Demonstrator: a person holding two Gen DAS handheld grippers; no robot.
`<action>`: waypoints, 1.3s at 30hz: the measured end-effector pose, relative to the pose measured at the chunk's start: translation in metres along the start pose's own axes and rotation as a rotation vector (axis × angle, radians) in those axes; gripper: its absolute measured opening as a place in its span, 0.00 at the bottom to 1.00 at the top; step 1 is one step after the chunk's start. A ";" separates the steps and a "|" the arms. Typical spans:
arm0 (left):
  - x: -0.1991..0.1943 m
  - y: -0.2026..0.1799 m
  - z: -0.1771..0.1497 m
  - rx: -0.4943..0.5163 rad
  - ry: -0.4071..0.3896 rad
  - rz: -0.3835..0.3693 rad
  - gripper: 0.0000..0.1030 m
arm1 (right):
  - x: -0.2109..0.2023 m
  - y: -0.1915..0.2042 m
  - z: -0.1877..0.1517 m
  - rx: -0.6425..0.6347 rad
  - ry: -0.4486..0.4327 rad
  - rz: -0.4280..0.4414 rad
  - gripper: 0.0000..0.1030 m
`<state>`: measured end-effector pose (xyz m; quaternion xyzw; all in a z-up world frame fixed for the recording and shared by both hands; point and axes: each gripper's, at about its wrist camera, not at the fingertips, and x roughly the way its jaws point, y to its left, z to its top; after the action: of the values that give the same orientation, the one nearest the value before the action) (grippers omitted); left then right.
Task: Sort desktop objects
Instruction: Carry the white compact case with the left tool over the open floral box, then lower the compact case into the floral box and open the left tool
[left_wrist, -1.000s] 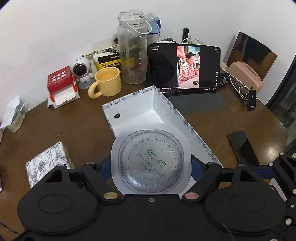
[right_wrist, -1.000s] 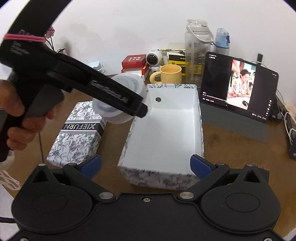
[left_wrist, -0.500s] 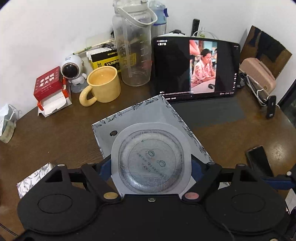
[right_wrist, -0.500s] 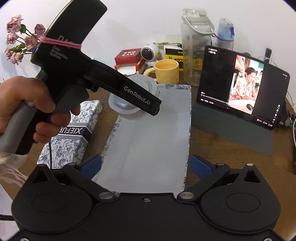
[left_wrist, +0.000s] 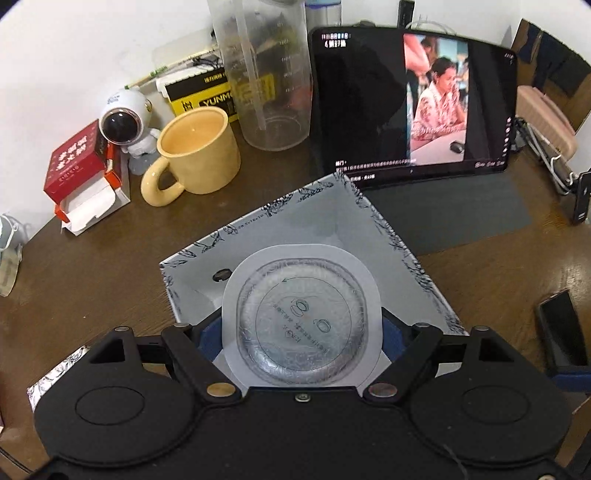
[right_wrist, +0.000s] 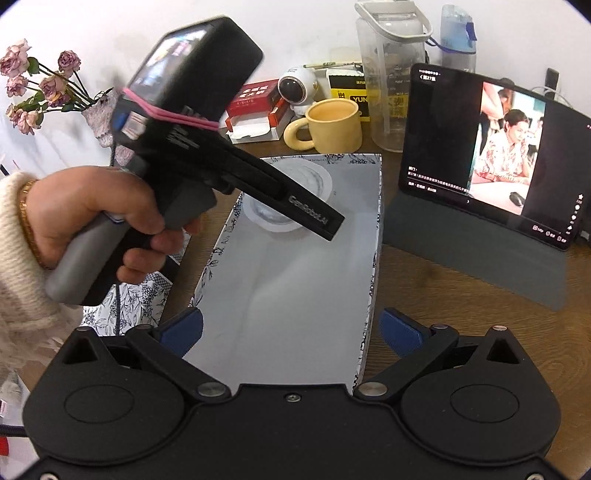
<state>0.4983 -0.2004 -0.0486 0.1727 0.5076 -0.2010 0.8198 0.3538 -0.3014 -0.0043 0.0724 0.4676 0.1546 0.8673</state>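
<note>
A round clear sealed tub with a white rim (left_wrist: 301, 321) sits between the blue pads of my left gripper (left_wrist: 300, 330), which is shut on it. It hangs low over the far end of the open white box with a floral rim (left_wrist: 258, 218). In the right wrist view a hand (right_wrist: 110, 218) holds that gripper, and the tub (right_wrist: 314, 181) shows behind one black finger (right_wrist: 310, 218), inside the box (right_wrist: 375, 258). My right gripper (right_wrist: 291, 328) stands open over the box's near end, with nothing between its blue pads.
Behind the box stand a yellow mug (left_wrist: 197, 155), a clear bottle (left_wrist: 267, 81), an astronaut figurine (left_wrist: 125, 122), a red carton (left_wrist: 79, 166) and a propped tablet (left_wrist: 410, 103). A floral lid (right_wrist: 140, 299) lies left of the box. A phone (left_wrist: 563, 328) lies right. Dried roses (right_wrist: 37, 92) stand far left.
The left gripper has carried the tub forward and down into the far end of the box. The right gripper has closed in over the box's near end.
</note>
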 end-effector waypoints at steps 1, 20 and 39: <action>0.004 -0.001 0.001 0.004 0.006 0.003 0.77 | 0.001 -0.001 0.000 0.002 0.002 0.004 1.00; 0.064 -0.015 0.008 0.122 0.088 0.053 0.77 | 0.013 -0.021 0.002 0.026 0.026 0.032 1.00; 0.093 -0.019 0.007 0.140 0.110 0.079 0.77 | 0.024 -0.030 -0.001 0.020 0.053 0.063 1.00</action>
<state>0.5317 -0.2350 -0.1313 0.2604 0.5294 -0.1940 0.7837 0.3712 -0.3216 -0.0324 0.0919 0.4896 0.1791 0.8484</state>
